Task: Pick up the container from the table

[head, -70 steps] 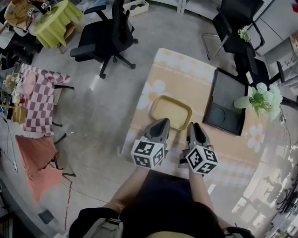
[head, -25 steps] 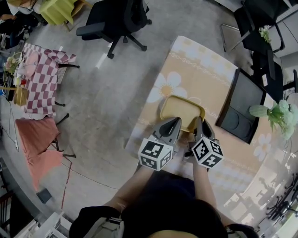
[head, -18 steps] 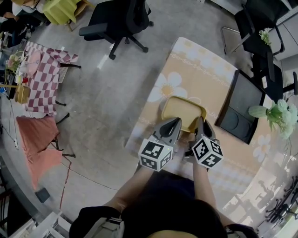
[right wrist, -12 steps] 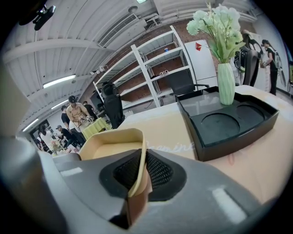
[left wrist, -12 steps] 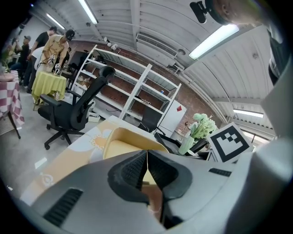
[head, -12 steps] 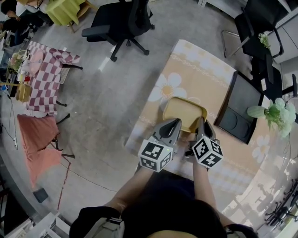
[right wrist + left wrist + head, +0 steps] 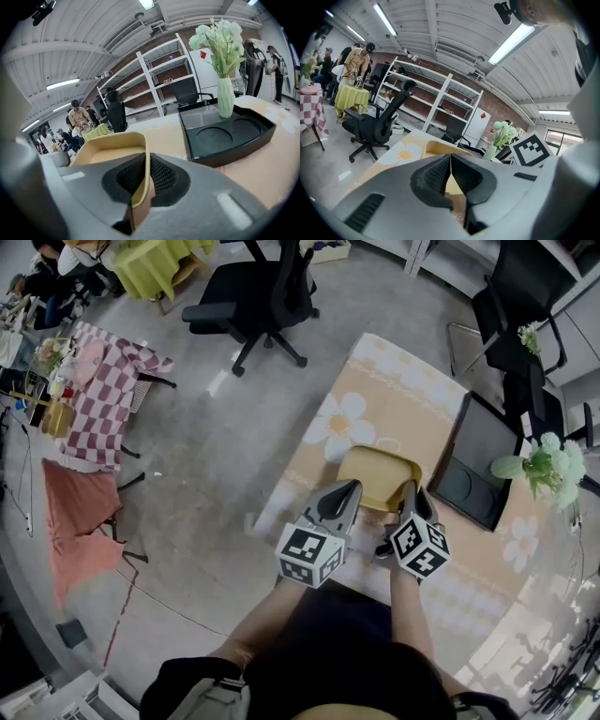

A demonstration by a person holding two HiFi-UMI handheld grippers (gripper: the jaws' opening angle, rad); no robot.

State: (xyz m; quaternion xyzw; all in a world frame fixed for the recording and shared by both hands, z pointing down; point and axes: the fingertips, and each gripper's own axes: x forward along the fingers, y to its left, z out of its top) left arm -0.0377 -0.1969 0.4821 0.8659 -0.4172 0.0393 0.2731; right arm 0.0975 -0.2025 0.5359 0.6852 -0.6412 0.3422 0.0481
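A shallow yellow container (image 7: 375, 474) sits over the flowered tablecloth (image 7: 403, 381), its near rim gripped from both sides. My left gripper (image 7: 352, 488) is shut on the rim's near left part; in the left gripper view the thin yellow wall (image 7: 436, 149) runs between the pads of the left gripper (image 7: 450, 164). My right gripper (image 7: 410, 488) pinches the near right corner, its jaws still closing. In the right gripper view the container (image 7: 110, 150) has its wall pressed between the pads of the right gripper (image 7: 144, 180).
A black tray (image 7: 478, 465) lies just right of the container, with a vase of pale flowers (image 7: 544, 460) at its far edge. The table's left edge drops to the floor. A black office chair (image 7: 262, 296) and a checkered table (image 7: 103, 399) stand further off.
Both grippers moved forward from short of the container onto its near rim. Over the last second they and the container have shifted slightly, seemingly upward.
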